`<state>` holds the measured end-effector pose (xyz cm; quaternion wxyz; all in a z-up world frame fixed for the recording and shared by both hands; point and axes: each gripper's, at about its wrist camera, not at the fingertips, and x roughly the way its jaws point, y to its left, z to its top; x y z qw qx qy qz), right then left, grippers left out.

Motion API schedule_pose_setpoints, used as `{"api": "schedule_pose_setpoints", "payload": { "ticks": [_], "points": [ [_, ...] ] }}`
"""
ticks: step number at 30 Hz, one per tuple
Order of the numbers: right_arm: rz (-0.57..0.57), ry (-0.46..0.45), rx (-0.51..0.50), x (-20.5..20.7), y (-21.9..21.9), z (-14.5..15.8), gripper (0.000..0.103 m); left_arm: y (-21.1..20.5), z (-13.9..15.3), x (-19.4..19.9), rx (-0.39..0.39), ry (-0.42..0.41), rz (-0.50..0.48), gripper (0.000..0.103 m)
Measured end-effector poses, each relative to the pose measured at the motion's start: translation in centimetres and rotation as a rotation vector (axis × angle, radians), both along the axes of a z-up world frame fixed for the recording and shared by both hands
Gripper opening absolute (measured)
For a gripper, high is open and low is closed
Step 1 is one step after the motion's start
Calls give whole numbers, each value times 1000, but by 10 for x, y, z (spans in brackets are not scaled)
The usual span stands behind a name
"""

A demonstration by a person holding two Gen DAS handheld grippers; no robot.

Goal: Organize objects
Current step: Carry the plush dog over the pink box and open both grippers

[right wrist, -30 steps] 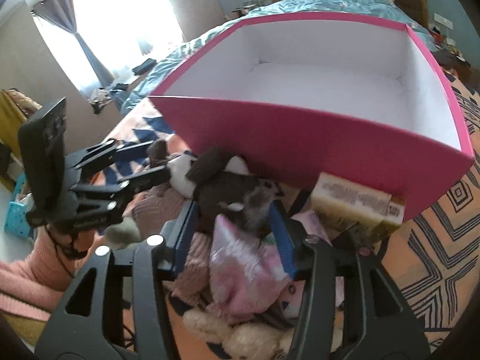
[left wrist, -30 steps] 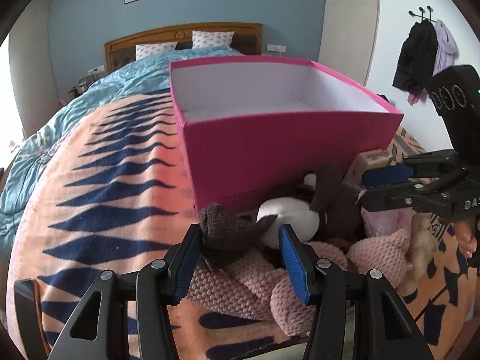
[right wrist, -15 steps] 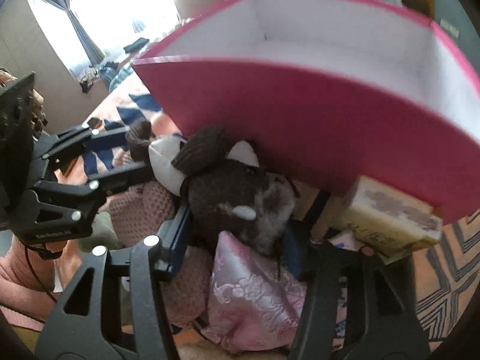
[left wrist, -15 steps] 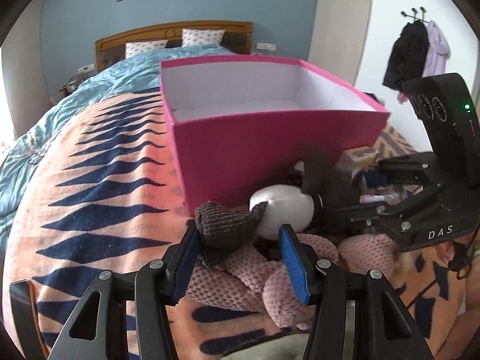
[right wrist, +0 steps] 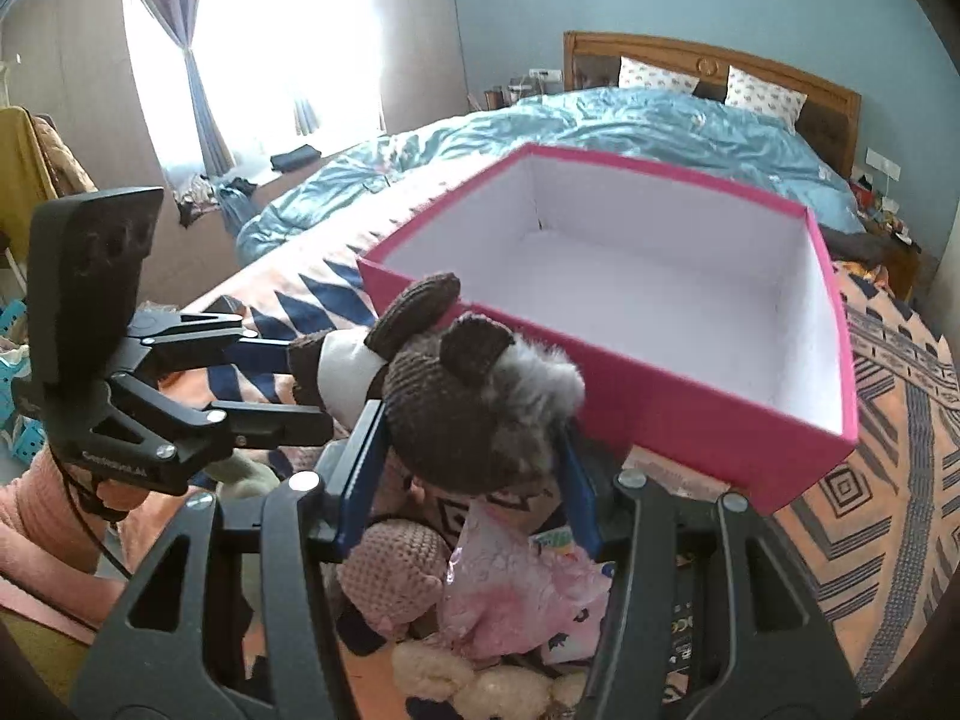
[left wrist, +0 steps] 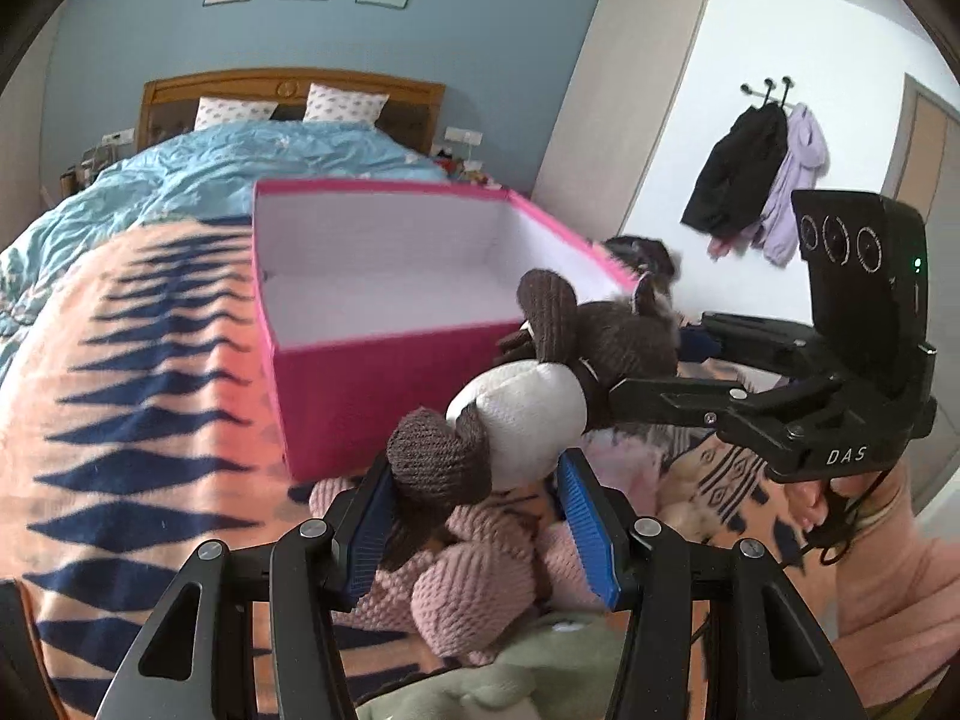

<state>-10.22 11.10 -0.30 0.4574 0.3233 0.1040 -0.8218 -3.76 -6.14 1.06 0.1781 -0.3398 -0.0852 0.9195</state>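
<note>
1. With both grippers on one plush, I read the step as carrying the knitted brown-and-white toy [left wrist: 522,414] up toward the pink box [left wrist: 384,276], which sits open on the bed.
2. My left gripper [left wrist: 480,516] has its fingers closed around the toy's brown foot; my right gripper [right wrist: 468,450] has its fingers clamped on the brown head.
3. The toy hangs just in front of the box's near wall, about level with its rim, above a pile of soft things: a pink knitted plush [left wrist: 474,576] and a pink satin pouch [right wrist: 516,576].
4. Risk: the soft foot could slip out if the two grippers pull apart, or the toy could snag the near wall and shove the light box.
5. Only the right view shows the box floor bare and white; only the left view shows the white body between the two grips.
</note>
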Motion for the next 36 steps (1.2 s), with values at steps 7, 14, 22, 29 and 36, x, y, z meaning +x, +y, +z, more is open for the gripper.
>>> {"api": "schedule_pose_setpoints", "payload": {
  "ticks": [7, 14, 22, 29, 36],
  "points": [
    [5, 24, -100, -6, 10, 33, 55, 2, 39, -10, -37, 77, 14, 54],
    [-8, 19, -155, -36, 4, 52, 55, -1, 60, -48, -91, 91, 38, 54],
    [-44, -20, -145, -77, -7, 41, 56, -7, 52, -96, -115, 12, 49, 54],
    [-51, -109, -99, -101, -17, 13, 56, -11, 23, -124, -144, -87, 49, 55],
    [-48, -167, -34, -113, -27, -10, 56, -8, 3, -133, -175, -147, 42, 55]
  ]
}}
